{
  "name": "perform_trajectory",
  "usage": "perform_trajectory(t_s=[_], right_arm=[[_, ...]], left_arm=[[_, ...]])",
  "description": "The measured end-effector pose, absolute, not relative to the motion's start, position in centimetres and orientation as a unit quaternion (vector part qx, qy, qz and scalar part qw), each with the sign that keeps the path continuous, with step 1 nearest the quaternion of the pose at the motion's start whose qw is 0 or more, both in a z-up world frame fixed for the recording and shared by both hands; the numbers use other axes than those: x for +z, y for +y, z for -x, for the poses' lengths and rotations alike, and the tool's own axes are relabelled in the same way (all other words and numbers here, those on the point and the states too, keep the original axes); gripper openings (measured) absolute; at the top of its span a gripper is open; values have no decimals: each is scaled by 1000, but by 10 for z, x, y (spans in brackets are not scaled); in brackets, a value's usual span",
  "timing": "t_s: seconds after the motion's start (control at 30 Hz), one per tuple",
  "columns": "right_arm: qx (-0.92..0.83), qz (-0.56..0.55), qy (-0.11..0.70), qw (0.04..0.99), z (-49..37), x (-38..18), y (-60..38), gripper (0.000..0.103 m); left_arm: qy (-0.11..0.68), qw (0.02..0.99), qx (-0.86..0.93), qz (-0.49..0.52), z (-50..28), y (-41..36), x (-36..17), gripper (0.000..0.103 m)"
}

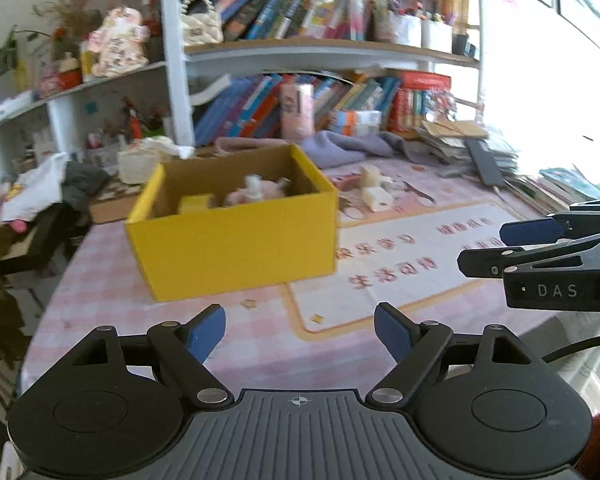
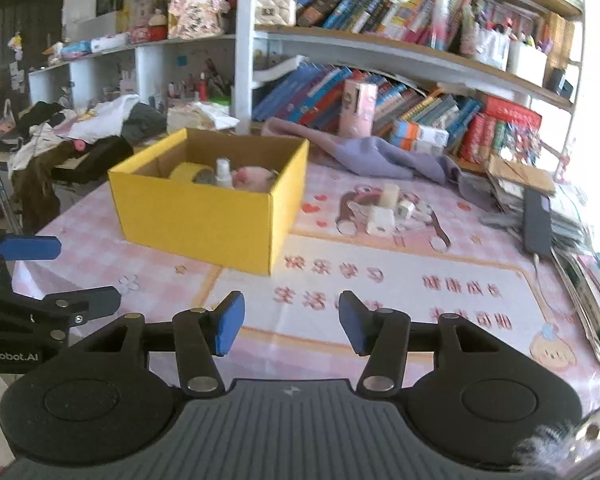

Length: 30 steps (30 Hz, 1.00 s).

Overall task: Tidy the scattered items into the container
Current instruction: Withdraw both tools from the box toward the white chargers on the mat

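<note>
Nearest the lens, the left gripper (image 1: 300, 330) hangs over the pink checked tablecloth (image 1: 100, 280) in front of the yellow box (image 1: 236, 248), its blue pads (image 1: 206, 334) spread wide with nothing between them. The right gripper (image 2: 290, 326) sits to the right of the box front, fingers parted more narrowly, also empty. Judgement: both are released because neither carries an item, and both look ready for a next pick. The box stands open-topped on the cloth and already holds several things: a yellow roll (image 2: 188, 171), a small white spray bottle (image 2: 223, 174) and a pink soft item (image 2: 254, 178). The scattered items still out, a cluster of small pale bottles and blocks (image 2: 388, 210), lie on the cloth well to the right of the box, beyond its far right corner; they probably sit there simply as not yet collected. Behind the box are a purple cloth (image 2: 380, 156) and bookshelves (image 2: 380, 60). The right wrist view shows the cluster clearly and the box contents from above its near rim; the left wrist view blurs both, yet shows the right gripper side-on to the right of the box.
</note>
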State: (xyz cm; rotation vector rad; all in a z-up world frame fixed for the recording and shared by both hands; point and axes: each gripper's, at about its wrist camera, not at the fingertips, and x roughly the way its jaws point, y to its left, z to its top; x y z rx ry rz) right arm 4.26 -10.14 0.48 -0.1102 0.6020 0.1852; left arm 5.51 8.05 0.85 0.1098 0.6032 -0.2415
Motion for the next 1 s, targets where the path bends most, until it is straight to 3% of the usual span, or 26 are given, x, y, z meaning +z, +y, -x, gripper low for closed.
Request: perform_trajectory(t_s=[0.53,1.0], right_arm=[[16,17,338,941,-40,-11,-149,59],[-23,-5,362,932,-66,-24,-191,59]], left_arm=[[335,919,-195,-76,-77,30,-10,85],[346,897,-252,-108,-111,-19,-22,85]])
